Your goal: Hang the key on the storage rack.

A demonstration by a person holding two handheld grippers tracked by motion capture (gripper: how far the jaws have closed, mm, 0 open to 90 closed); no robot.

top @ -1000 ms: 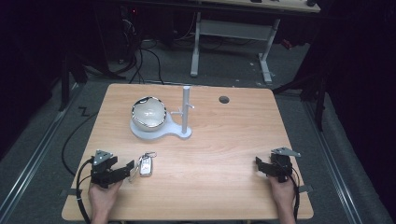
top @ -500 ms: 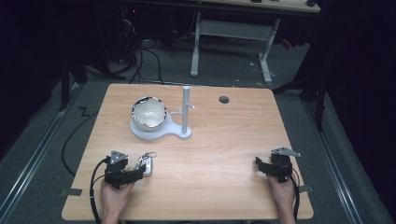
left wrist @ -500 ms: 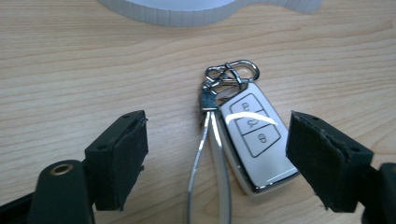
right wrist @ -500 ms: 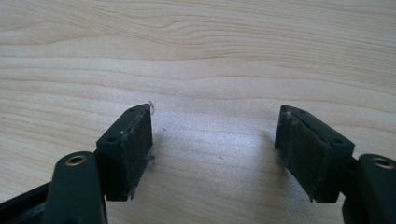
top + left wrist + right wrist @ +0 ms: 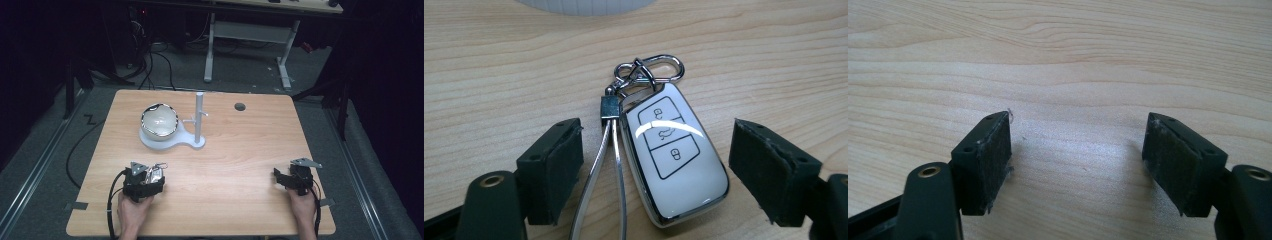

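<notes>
L gripper (image 5: pixel 651 165) jaws apart, straddling white key fob (image 5: pixel 674 160) flat on table (image 5: pixel 240 150), near-left edge, not touching. R gripper (image 5: pixel 1075 165) jaws apart over bare wood, near-right. Stand w/ bowl (image 5: pixel 159 121) behind.

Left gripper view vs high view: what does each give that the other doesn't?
Left gripper view alone: the three button icons on the key fob, its clip ring, and the metal strap lying inside the open jaws, nothing gripped.

High view alone: the right gripper open over bare wood, the bowl on the white stand, the post, the table hole.

Both: the left gripper around the fob.
</notes>
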